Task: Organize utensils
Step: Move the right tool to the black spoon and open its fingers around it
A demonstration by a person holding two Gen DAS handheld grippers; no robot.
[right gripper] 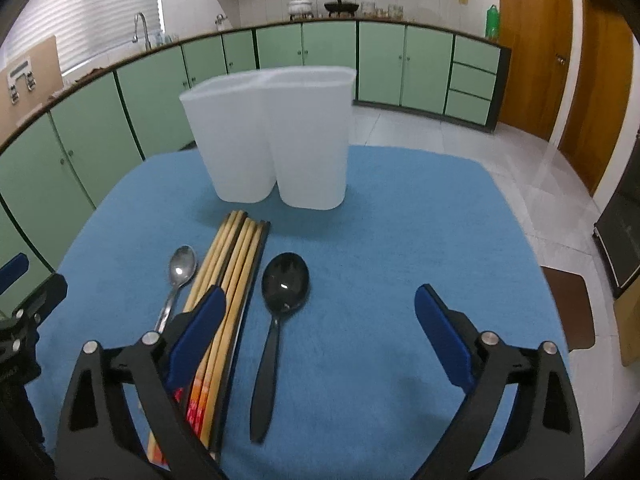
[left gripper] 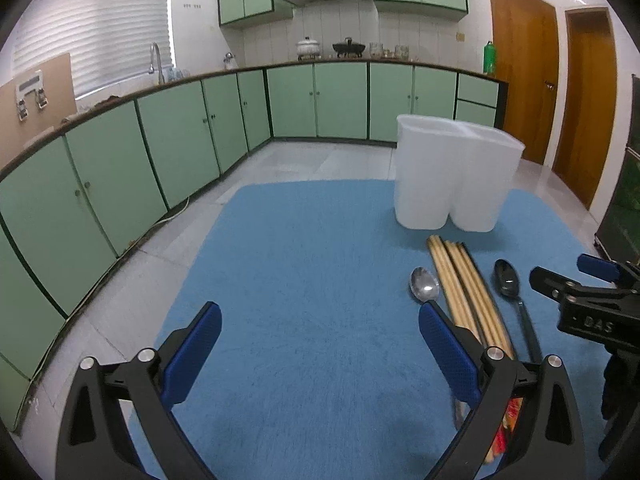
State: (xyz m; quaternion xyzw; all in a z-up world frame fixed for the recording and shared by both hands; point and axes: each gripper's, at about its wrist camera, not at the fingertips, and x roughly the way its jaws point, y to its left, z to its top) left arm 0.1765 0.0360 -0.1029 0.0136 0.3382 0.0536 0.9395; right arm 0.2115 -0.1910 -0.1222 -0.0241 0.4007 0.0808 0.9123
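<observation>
We hold the left gripper (left gripper: pixel 320 354) and right gripper (right gripper: pixel 320 336) with fingers apart, empty, above chopsticks (right gripper: pixel 236 264) between two spoons (right gripper: pixel 182 270) before the white holder (right gripper: pixel 272 136) on the blue tabletop (right gripper: pixel 380 240).

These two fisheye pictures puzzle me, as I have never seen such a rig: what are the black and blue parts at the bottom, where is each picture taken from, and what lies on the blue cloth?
A person holds one pair of tongs in each hand, with a camera on each looking along its fingers. The left tongs and right tongs are both open and hold nothing. On the blue cloth stand a white two-compartment plastic holder, a bundle of wooden chopsticks, a silver metal spoon and a black plastic spoon.
</observation>
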